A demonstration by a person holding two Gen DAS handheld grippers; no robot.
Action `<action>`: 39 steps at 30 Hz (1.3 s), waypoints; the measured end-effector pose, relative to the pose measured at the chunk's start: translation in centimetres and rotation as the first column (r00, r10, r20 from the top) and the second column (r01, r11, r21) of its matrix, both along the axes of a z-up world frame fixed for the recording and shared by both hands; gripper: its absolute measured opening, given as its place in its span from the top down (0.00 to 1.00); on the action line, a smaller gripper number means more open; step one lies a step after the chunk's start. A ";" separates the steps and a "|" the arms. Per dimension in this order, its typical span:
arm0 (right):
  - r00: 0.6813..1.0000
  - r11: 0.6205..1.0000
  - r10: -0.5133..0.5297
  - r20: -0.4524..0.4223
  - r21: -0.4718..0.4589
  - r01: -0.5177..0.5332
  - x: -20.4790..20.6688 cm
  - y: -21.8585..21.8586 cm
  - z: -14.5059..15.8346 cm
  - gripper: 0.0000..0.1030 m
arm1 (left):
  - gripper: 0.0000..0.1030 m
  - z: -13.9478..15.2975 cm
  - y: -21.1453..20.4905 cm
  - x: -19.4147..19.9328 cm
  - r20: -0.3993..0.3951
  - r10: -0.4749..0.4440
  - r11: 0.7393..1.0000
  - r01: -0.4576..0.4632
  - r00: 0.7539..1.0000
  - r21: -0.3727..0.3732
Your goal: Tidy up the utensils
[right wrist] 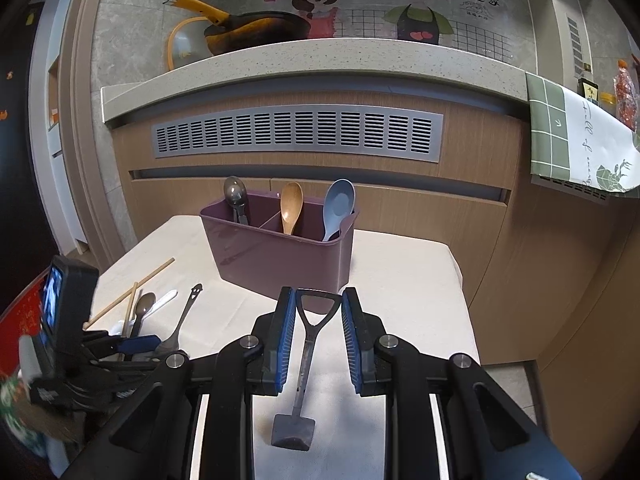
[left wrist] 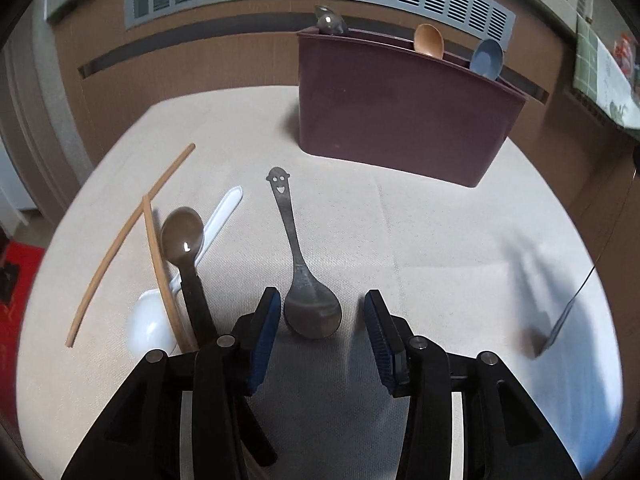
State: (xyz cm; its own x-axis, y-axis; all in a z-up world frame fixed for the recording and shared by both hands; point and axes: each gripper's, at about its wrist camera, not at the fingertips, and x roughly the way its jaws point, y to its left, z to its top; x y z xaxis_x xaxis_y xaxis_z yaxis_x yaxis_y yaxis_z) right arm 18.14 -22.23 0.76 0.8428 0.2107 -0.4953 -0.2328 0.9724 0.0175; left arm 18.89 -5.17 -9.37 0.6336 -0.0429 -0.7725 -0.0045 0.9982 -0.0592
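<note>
Utensils: smiley-handled metal spoon (left wrist: 298,264), dark spoon (left wrist: 184,240), white spoon (left wrist: 208,236), chopsticks (left wrist: 132,232) loose on cloth-covered table (left wrist: 400,232). Left gripper (left wrist: 320,320) spread wide, bowl of smiley spoon between pads, untouched. Right gripper (right wrist: 319,320) parted around shovel-shaped spoon (right wrist: 306,360), before maroon caddy (right wrist: 280,252)

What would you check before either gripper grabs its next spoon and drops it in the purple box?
1. Left gripper open around the smiley spoon: ok, the bowl lies between its fingers, untouched.
2. Right gripper on the shovel spoon: cannot tell; the handle sits between the fingers, but gaps show on both sides.
3. Room in the purple box: ok, the metal spoon, wooden spoon and blue spoon stand apart with space between them.
4. Neighbours clear of the smiley spoon: ok, the dark spoon, white spoon and chopsticks lie off to its left.
5. Pile untangled: not ok, chopsticks and those spoons overlap.
</note>
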 end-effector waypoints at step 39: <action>0.990 1.000 0.001 0.143 -0.008 0.001 -0.9 0.2 5.4 0.80 | 0.73 17.9 3.0 -3.6 0.473 -0.163 0.985 0.172 0.866 0.025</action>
State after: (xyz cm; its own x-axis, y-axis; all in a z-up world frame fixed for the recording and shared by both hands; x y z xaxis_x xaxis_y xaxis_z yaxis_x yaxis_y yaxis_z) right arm 17.20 -22.05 6.17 0.9052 0.2072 -0.3710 -0.2323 0.9723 -0.0238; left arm 15.25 -2.14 8.51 0.9040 -0.1917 -0.3821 0.1954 0.9803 -0.0295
